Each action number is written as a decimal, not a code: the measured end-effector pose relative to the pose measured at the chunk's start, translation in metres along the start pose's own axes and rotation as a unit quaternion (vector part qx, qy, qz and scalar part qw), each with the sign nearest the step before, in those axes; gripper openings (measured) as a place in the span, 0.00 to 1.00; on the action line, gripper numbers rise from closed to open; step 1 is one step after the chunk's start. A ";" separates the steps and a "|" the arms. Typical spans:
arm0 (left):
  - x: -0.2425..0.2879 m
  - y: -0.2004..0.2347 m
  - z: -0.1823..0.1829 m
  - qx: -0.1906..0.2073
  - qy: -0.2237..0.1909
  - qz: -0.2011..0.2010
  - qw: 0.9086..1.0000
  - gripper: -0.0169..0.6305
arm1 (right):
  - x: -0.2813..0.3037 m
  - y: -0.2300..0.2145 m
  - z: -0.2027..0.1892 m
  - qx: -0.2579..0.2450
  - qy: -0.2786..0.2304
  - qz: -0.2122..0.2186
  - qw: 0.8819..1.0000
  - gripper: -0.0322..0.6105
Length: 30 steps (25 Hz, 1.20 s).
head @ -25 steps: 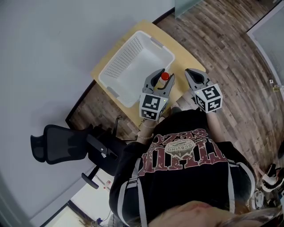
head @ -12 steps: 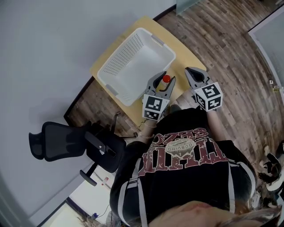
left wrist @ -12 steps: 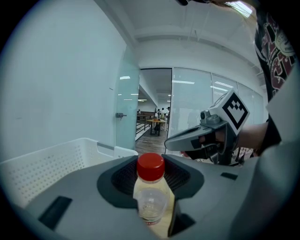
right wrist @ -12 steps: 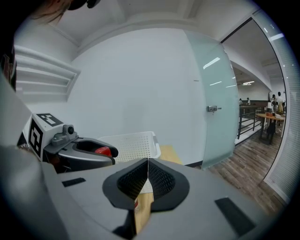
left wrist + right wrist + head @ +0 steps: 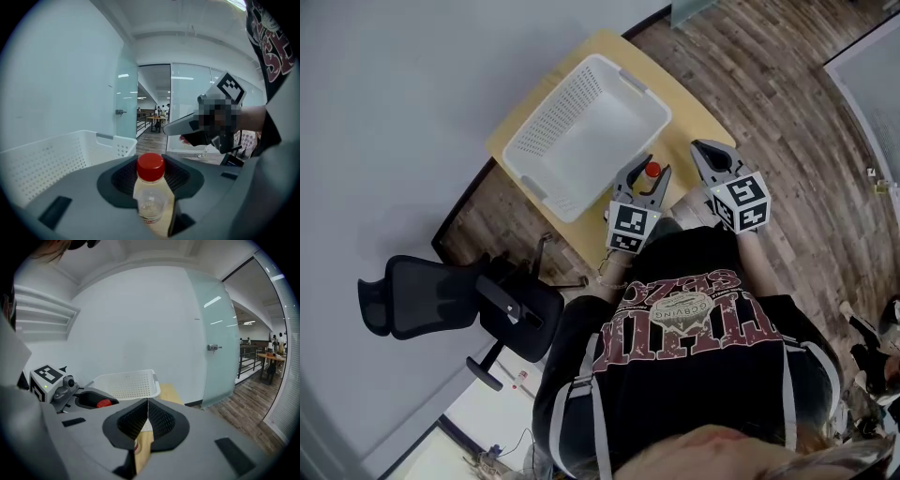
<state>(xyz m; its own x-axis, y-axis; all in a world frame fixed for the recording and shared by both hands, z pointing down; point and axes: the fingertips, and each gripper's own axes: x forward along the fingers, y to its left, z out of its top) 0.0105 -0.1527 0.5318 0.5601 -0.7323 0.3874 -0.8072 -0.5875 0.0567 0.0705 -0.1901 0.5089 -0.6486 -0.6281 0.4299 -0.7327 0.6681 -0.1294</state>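
And the left gripper (image 5: 150, 174) had its jaws part-open, clamped on the small clear bottle (image 5: 150, 199), whose red cap (image 5: 150, 166) stood up between the pads. It had dipped a touch over the last second with the bottle upright and firmly held. The white basket (image 5: 51, 157) loomed taller off to the jaws' left, and the bottle sat outside its wall. The right gripper (image 5: 148, 414) had its jaws pressed together with nothing between them, the wooden table (image 5: 143, 451) just beneath. Ahead and left of those jaws was the left gripper, lower than before, with the basket beyond.
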 end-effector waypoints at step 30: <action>0.010 -0.011 -0.014 0.009 -0.006 -0.023 1.000 0.34 | 0.001 0.002 0.002 0.001 -0.007 0.005 1.000 0.08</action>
<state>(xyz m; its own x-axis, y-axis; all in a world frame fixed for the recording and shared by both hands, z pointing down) 0.0225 -0.1487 0.5482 0.5992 -0.7081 0.3736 -0.7770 -0.6267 0.0584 0.0680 -0.1904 0.5079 -0.6592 -0.6261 0.4164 -0.7259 0.6743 -0.1352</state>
